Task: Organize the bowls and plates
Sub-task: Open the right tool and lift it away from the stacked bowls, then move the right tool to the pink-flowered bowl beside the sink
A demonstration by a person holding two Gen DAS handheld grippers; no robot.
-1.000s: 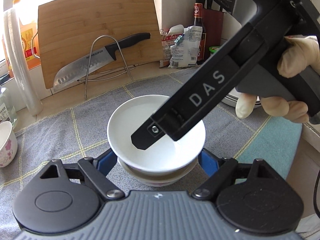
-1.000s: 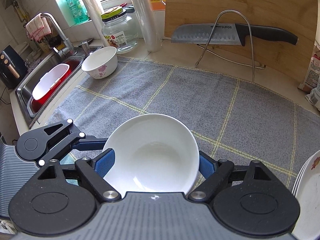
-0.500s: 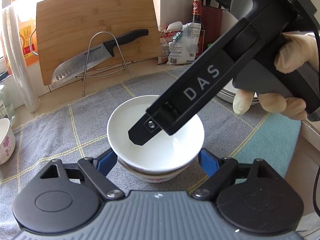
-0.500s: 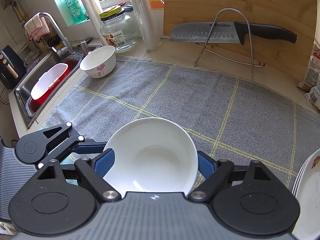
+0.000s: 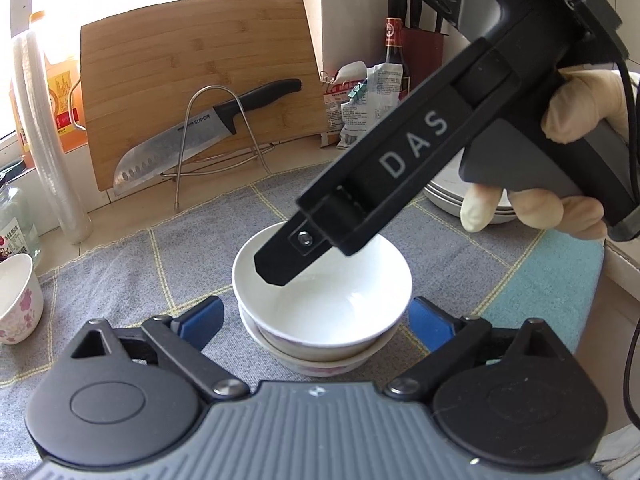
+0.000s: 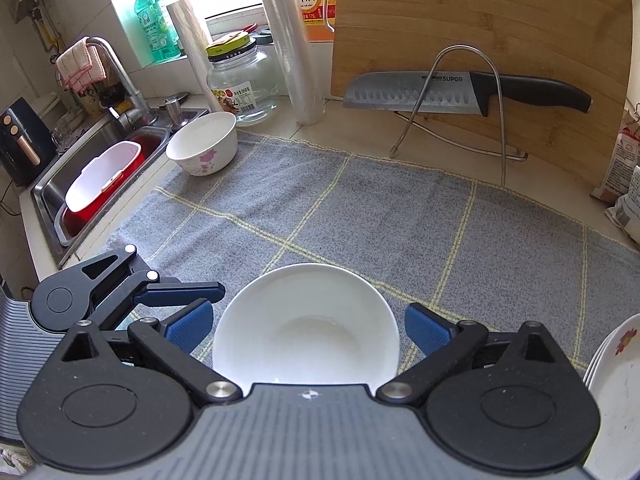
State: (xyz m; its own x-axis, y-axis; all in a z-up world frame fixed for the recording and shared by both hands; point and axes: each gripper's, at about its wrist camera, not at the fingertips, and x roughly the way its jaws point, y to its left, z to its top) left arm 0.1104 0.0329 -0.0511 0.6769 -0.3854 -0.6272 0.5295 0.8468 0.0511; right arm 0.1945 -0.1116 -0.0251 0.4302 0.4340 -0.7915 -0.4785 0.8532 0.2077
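The left gripper has just been opening; its blue pads, which sat against the sides of the white bowl, now stand clear of it with grey cloth showing in the gaps; the bowl lies between them, nested in the lower bowl; the right gripper has likewise just been opening, its pads drawn off the bowl's rim to either side; seen from the left wrist, its black finger sits higher over the bowl, toward the far rim.

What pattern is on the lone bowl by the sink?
Pink flowers on white bowl; clearest in the right wrist view.
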